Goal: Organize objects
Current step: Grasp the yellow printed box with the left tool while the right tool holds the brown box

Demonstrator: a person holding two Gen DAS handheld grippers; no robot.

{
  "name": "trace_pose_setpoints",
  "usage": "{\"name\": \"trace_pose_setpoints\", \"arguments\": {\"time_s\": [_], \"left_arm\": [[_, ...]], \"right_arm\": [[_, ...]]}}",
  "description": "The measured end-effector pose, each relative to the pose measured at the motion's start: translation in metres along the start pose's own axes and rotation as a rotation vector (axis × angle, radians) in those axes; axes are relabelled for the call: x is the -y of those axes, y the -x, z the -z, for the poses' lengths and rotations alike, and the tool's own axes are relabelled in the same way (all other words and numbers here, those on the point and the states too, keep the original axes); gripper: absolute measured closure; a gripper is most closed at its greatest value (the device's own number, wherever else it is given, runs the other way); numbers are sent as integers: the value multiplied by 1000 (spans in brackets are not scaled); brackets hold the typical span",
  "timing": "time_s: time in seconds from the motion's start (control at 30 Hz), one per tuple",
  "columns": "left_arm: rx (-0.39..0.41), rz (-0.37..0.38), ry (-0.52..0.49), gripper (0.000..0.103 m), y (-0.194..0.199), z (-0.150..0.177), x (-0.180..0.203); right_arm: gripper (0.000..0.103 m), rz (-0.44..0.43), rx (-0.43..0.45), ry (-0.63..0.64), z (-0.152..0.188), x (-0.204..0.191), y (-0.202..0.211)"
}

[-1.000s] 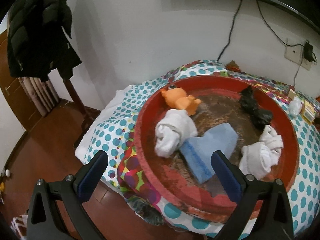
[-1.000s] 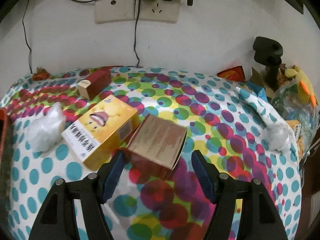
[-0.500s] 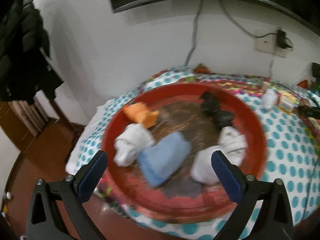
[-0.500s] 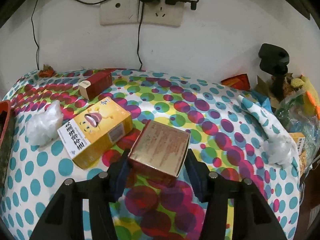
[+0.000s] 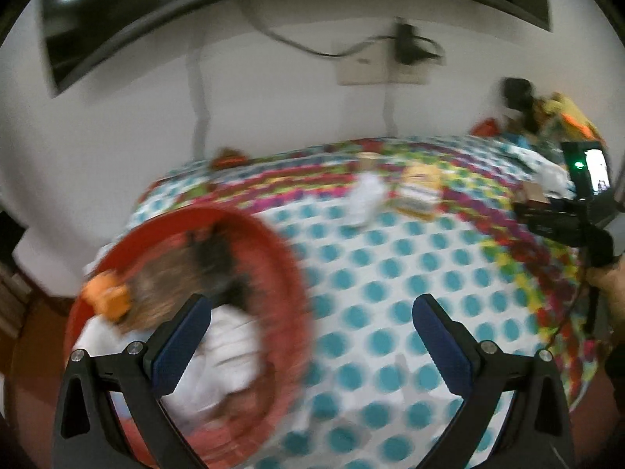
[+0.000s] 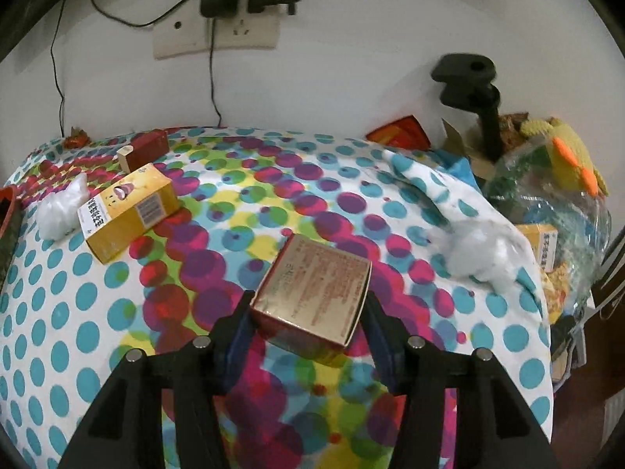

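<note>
The brown box (image 6: 312,293) sits pinched between the right tongs (image 6: 308,312); the left tongs (image 5: 308,336) are spread wide.

A home room: polka-dot tablecloth (image 6: 58,305), wall socket (image 6: 218,33), wall-mounted TV (image 5: 156,11), plush toy (image 6: 566,152).

Right claw (image 6: 308,312) clamps gold box (image 6: 312,293) above dotted cloth (image 6: 58,312); yellow box (image 6: 129,211) off left.

We see a tray (image 5: 297,273) on the bench's (image 5: 390,273) left; behind our right tongs (image 6: 308,312), two boxes (image 6: 129,211) lie left, a bag (image 6: 547,211) right.
</note>
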State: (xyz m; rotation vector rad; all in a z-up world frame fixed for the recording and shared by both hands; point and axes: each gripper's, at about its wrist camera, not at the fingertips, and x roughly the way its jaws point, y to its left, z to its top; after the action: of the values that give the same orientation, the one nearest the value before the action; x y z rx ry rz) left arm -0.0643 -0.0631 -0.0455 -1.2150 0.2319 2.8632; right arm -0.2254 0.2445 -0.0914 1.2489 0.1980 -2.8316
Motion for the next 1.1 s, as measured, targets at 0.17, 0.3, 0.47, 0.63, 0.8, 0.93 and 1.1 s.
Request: {"name": "trace_pose_setpoints", "arguments": {"time_s": [0.17, 0.3, 0.47, 0.63, 0.8, 0.93, 1.1], "left_arm": [[-5, 75, -114, 0, -30, -33, 50], [-46, 141, -174, 0, -65, -61, 82], [-119, 174, -208, 0, -116, -89, 110], [-206, 193, -178, 0, -160, -108, 117], [-248, 185, -163, 0, -187, -117, 119], [-262, 183, -156, 1, -199, -120, 118], [-255, 196, -153, 12, -202, -120, 119]], "right_arm": [[49, -31, -6, -18, 0, 5, -1], [49, -31, -5, 0, 0, 1, -1], [49, -31, 4, -5, 0, 2, 1], [49, -48, -4, -19, -1, 5, -1], [49, -57, -3, -22, -1, 5, -1], [49, -66, -1, -31, -1, 7, -1], [49, -82, -10, -41, -1, 9, -3]]}}
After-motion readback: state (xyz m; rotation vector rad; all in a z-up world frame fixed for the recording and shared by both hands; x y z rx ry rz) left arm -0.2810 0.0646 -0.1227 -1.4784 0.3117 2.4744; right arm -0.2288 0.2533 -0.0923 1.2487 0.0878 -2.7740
